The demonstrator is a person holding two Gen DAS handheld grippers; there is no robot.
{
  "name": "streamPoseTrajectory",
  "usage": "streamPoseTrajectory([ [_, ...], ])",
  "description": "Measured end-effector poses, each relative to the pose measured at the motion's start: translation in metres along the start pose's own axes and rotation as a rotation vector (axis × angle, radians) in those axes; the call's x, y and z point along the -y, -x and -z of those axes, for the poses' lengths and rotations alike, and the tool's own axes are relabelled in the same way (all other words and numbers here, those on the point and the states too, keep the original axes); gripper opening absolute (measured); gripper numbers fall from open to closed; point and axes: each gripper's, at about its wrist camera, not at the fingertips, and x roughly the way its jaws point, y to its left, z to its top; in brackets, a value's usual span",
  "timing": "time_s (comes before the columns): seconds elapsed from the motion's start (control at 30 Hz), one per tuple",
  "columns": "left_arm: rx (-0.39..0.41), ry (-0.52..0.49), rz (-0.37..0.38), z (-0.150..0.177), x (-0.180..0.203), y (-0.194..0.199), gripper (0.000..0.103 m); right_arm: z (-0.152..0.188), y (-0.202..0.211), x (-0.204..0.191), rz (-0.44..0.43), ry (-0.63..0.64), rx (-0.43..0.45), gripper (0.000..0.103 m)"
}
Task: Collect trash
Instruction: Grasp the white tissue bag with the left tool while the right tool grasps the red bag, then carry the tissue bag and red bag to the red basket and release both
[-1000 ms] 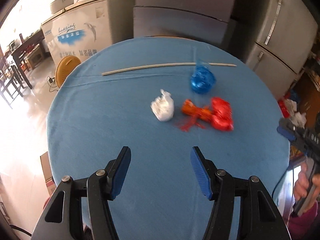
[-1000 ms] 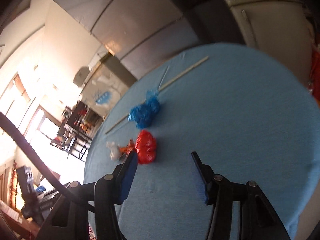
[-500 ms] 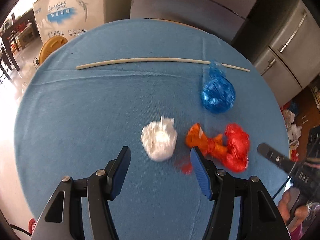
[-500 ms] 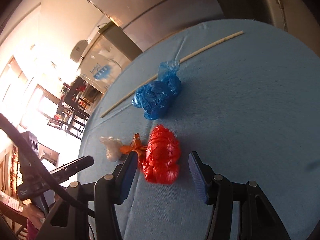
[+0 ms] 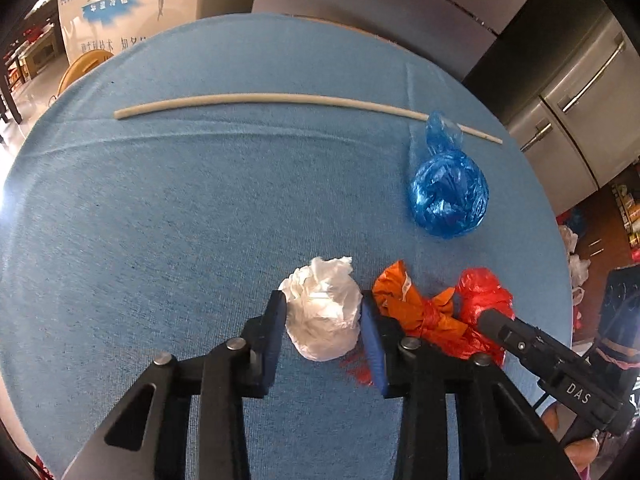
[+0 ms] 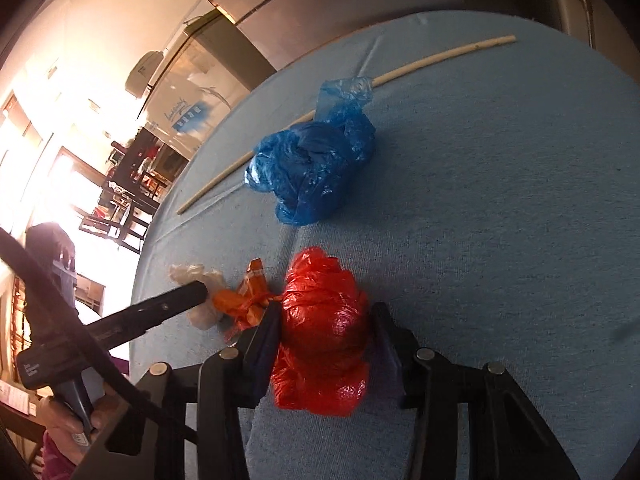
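Note:
On the round table with a blue cloth [image 5: 160, 220] lie several wads of trash. My left gripper [image 5: 322, 314] is shut on a white crumpled paper wad [image 5: 322, 316], which rests on the cloth. My right gripper [image 6: 326, 328] is shut on a red plastic bag wad [image 6: 324, 320], also on the cloth [image 6: 500, 200]. An orange wrapper [image 5: 416, 312] lies between the two wads and touches the red one [image 5: 484, 292]. A blue plastic bag wad [image 5: 448, 192] lies farther back; it also shows in the right wrist view [image 6: 312, 168].
A long pale stick [image 5: 280, 100] lies across the far side of the table, seen also in the right wrist view [image 6: 400, 68]. Grey cabinets [image 5: 580, 92] and a white chest freezer [image 5: 132, 4] stand behind the table. The table edge is close on the right.
Both grippers moved forward and down to the wads and closed: the left onto the white paper wad, the right onto the red bag wad.

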Motion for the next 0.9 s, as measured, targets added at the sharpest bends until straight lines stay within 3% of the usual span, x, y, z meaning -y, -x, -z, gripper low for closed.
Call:
streamPoseTrajectory([
  [0.07,0.007,0.003,0.021,0.003,0.0,0.006,0.017,0.003,0.003,-0.001,0.007,0.006,0.013,0.046],
  [0.1,0.005,0.005,0.031,0.005,0.0,0.008,0.015,0.005,0.007,-0.001,0.013,0.007,0.024,0.046],
  [0.5,0.077,-0.049,0.014,0.064,0.01,0.066,0.014,0.033,0.076,0.007,-0.043,-0.011,0.154,0.046],
  [0.6,0.095,-0.055,-0.022,0.081,0.012,0.082,0.014,0.042,0.086,0.002,-0.062,0.009,0.167,0.046],
  [0.9,0.246,-0.049,-0.107,0.129,0.025,0.147,0.014,0.065,0.094,-0.028,-0.115,0.075,0.168,0.046],
])
